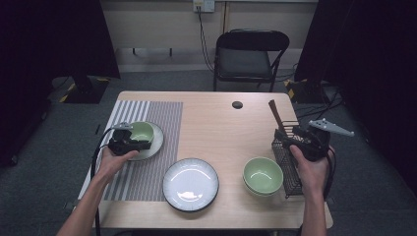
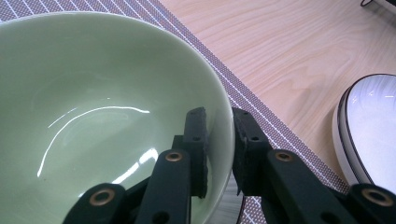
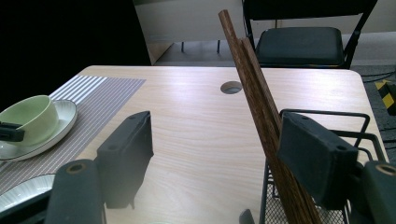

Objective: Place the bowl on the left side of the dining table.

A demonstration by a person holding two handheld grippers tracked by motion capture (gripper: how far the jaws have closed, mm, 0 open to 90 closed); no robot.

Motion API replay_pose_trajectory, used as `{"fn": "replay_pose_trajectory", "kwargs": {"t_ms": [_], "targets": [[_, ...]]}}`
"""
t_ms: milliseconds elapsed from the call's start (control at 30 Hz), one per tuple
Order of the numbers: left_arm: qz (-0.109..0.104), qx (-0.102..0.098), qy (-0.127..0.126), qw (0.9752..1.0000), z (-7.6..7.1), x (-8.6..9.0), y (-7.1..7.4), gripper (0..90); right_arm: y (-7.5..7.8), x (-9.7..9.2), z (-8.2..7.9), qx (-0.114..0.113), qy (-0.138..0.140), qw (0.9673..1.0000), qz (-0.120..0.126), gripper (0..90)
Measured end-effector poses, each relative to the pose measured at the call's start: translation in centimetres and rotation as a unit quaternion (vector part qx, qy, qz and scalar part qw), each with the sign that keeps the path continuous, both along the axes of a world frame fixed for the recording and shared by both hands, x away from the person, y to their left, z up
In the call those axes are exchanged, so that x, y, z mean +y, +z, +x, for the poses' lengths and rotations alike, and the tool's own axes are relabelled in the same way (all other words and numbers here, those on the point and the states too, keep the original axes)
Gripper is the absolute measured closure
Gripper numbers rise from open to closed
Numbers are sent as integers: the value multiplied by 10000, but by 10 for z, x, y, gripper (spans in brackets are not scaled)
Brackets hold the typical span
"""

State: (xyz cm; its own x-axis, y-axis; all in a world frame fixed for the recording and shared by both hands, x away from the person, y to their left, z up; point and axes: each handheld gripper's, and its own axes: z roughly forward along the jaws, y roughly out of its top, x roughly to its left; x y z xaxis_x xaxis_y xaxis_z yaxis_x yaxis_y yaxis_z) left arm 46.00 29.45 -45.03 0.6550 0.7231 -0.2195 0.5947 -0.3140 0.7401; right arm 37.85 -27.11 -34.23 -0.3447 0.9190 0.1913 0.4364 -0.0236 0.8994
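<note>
A pale green bowl [image 1: 143,130] [image 2: 93,93] stands on a small white plate [image 1: 157,142] on the striped placemat [image 1: 147,113]. My left gripper [image 1: 135,140] [image 2: 219,135] is shut on the bowl's near rim, one jaw inside and one outside. The same bowl [image 3: 32,116] shows far left in the right gripper view. My right gripper [image 1: 295,135] [image 3: 219,128] is open at the black wire rack [image 1: 285,162] [image 3: 327,114]. Brown chopsticks [image 1: 274,114] [image 3: 254,88] lean in the rack, rising between the jaws close to the right one.
A dark-rimmed white plate [image 1: 191,183] [image 2: 369,126] lies front centre. A second green bowl [image 1: 263,175] sits just left of the rack. A cable hole [image 1: 237,104] is in the tabletop's far side. A black folding chair [image 1: 251,59] stands behind the table.
</note>
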Motion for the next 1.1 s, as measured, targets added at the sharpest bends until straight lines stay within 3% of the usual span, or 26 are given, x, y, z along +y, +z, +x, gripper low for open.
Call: {"fn": "replay_pose_trajectory", "kwargs": {"t_ms": [333, 733, 900, 1100], "targets": [[-71, 18, 51, 10000, -1, 2, 0, 767, 0, 0, 0, -2, 2, 10000, -3, 259], [-139, -233, 160, 9995, -12, 4, 15, 401, -1, 0, 0, 12, 16, 10000, -7, 259], [-15, -324, 196, 9993, -22, 5, 24, 339, -1, 0, 1, 22, 11, 10000, 2, 259], [-18, -421, 277, 9987, -34, 8, 28, 291, 0, -2, -1, 14, 7, 10000, 35, 259]]}}
